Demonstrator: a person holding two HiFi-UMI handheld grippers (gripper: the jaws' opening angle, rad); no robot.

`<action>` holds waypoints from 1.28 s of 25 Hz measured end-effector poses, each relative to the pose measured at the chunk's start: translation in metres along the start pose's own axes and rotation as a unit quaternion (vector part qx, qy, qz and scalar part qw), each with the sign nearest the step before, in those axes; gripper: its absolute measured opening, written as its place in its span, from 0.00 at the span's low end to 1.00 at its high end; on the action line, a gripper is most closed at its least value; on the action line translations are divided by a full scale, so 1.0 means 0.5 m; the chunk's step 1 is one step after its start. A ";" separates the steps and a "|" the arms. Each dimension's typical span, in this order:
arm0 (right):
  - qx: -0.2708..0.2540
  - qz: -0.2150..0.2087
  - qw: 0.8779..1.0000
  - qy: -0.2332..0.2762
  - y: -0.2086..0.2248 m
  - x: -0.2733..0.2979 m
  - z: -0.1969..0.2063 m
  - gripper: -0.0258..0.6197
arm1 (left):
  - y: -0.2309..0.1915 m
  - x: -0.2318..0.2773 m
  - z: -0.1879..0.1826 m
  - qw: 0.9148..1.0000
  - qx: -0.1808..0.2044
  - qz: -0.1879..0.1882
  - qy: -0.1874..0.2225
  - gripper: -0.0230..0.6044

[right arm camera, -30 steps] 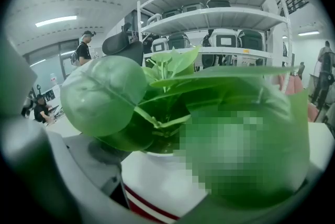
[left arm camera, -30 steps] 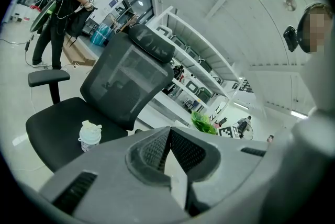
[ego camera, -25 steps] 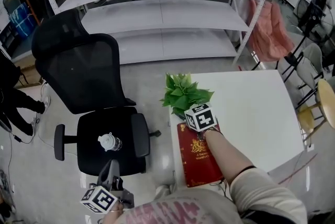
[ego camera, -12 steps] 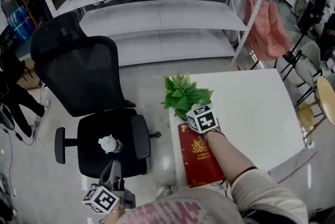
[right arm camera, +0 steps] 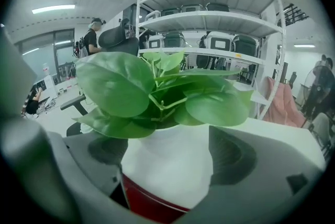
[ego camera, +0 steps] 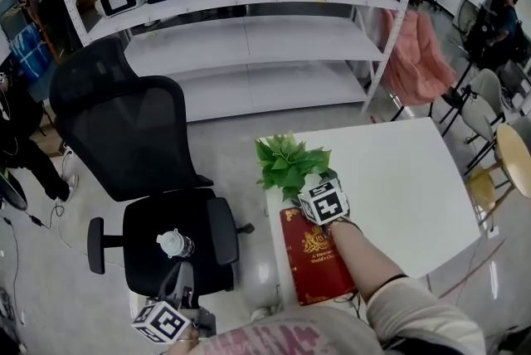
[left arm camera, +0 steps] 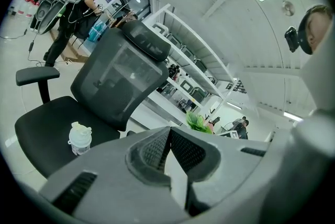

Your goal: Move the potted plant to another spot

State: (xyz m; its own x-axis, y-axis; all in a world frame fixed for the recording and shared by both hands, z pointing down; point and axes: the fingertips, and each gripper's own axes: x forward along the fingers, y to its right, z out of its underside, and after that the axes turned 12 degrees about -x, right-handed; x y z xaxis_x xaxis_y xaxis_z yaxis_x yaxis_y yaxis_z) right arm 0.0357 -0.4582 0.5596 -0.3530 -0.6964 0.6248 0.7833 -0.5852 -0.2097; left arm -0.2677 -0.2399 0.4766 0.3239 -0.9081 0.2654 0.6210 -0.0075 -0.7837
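Observation:
The potted plant [ego camera: 290, 162], green leaves in a white pot [right arm camera: 167, 160], stands at the near-left corner of the white table [ego camera: 398, 179], on the far end of a red book [ego camera: 314, 258]. My right gripper [ego camera: 299, 184] reaches in from the near side. Its jaws stand wide around the pot, and both pads lie against the pot's sides [right arm camera: 168, 150]. My left gripper [ego camera: 182, 269] hangs low at the left, off the table and near the office chair [ego camera: 133, 146]. Its jaws meet at the tips [left arm camera: 168, 131] with nothing between them.
A small clear bottle [ego camera: 172, 245] stands on the chair seat. White shelving [ego camera: 249, 38] with several cases runs along the back. A pink cloth [ego camera: 415, 55] hangs at the shelf's right end. A wooden stool [ego camera: 516, 158] is beyond the table's right side.
Only the head view has shifted a little. The plant and both grippers keep their places.

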 end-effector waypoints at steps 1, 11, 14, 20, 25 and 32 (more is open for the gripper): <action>-0.001 0.005 1.000 -0.002 0.003 -0.006 0.002 0.80 | 0.001 0.002 -0.001 1.000 -0.001 0.004 -0.001 0.04; 0.044 0.079 0.996 0.001 0.049 -0.121 0.017 0.80 | 0.026 0.020 -0.024 0.998 0.007 0.060 -0.023 0.04; 0.070 0.100 0.992 0.010 0.049 -0.173 0.029 0.79 | 0.038 0.016 -0.030 0.996 0.014 0.077 -0.031 0.04; 0.126 0.150 0.978 0.067 0.023 -0.289 0.039 0.58 | 0.064 0.005 -0.033 0.992 0.024 0.117 -0.045 0.04; 0.170 0.161 0.967 0.104 -0.034 -0.363 0.041 0.37 | 0.090 0.001 -0.010 0.986 0.032 0.148 -0.066 0.04; 0.217 0.150 0.952 0.154 -0.087 -0.443 0.022 0.10 | 0.158 0.003 0.033 0.979 0.052 0.179 -0.086 0.04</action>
State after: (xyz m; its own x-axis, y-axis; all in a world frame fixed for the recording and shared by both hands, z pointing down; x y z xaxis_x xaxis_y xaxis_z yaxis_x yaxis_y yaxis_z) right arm 0.0855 -0.2739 0.4383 -0.1606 -0.9332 0.3216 0.9867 -0.1598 0.0290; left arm -0.2062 -0.2349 0.4242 0.6441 -0.7607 0.0809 0.5122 0.3503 -0.7842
